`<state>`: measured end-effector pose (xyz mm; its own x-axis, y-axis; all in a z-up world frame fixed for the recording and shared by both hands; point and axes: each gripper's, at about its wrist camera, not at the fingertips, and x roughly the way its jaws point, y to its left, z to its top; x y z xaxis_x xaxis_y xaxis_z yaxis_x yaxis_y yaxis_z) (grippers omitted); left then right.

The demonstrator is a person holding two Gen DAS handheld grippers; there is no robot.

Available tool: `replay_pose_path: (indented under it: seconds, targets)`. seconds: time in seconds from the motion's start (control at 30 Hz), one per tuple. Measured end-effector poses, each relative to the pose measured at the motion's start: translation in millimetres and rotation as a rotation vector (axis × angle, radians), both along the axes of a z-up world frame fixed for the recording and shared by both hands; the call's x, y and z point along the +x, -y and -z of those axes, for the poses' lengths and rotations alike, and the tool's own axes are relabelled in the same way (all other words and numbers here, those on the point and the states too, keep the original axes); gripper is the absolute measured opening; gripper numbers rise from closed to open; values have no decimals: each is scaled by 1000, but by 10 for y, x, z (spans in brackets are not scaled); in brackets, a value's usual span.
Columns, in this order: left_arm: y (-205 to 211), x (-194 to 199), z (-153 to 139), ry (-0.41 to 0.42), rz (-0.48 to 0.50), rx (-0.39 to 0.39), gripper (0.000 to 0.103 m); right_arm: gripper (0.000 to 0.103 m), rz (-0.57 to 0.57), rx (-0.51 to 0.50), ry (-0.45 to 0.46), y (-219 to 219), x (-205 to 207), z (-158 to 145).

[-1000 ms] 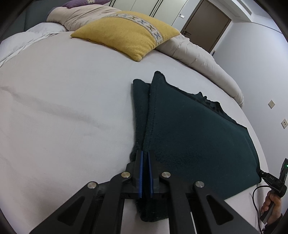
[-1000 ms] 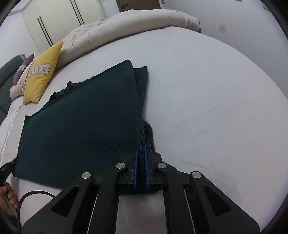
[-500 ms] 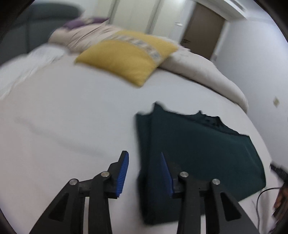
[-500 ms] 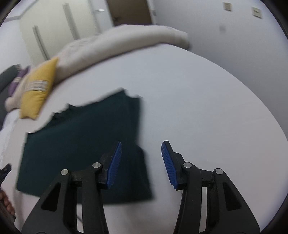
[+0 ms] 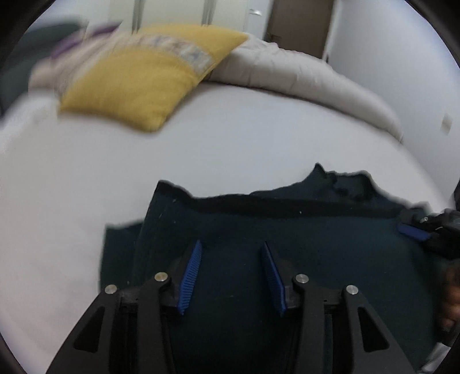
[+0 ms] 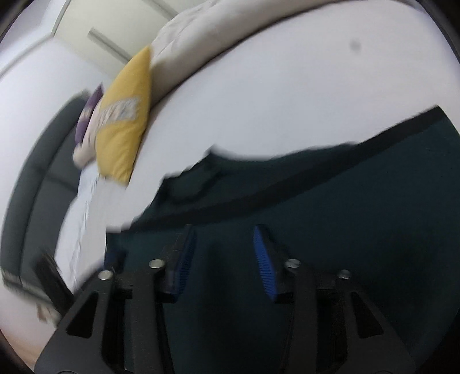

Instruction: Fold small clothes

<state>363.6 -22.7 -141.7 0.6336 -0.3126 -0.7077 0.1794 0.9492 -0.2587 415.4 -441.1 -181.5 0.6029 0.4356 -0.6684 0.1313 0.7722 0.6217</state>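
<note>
A dark green folded garment [image 5: 287, 238] lies flat on the white bed [image 5: 86, 201]; it also fills the lower right of the right wrist view [image 6: 345, 230]. My left gripper [image 5: 231, 250] is open and empty, hovering over the garment's near left part. My right gripper [image 6: 224, 238] is open and empty, over the garment near its left end. The right gripper's blue pad [image 5: 414, 232] shows at the right edge of the left wrist view, above the garment's right end. Both views are motion-blurred.
A yellow cushion [image 5: 143, 83] and a beige duvet [image 5: 302, 77] lie at the head of the bed. A dark headboard [image 6: 37, 178] and a purple cushion [image 6: 86, 115] show in the right wrist view. A brown door [image 5: 299, 26] stands behind.
Both grippers let go of the garment's edge and opened. They then swung over the garment, which now lies flat across both views.
</note>
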Motion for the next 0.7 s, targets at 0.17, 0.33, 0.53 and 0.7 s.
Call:
replay_pose_path:
  seconds: [0.17, 0.33, 0.53, 0.7]
  targets:
    - [-240, -18, 44, -11, -16, -85, 40, 0, 155, 160, 56, 817, -149, 197]
    - [-245, -5, 65, -14, -11, -84, 40, 3, 374, 115, 69, 1477, -498, 176]
    - [-270, -163, -84, -32, -43, -32, 39, 12, 331, -12, 130, 1295, -980, -404]
    - [4, -963, -365, 19, 77, -38, 53, 27, -59, 89, 139, 39, -1117, -377]
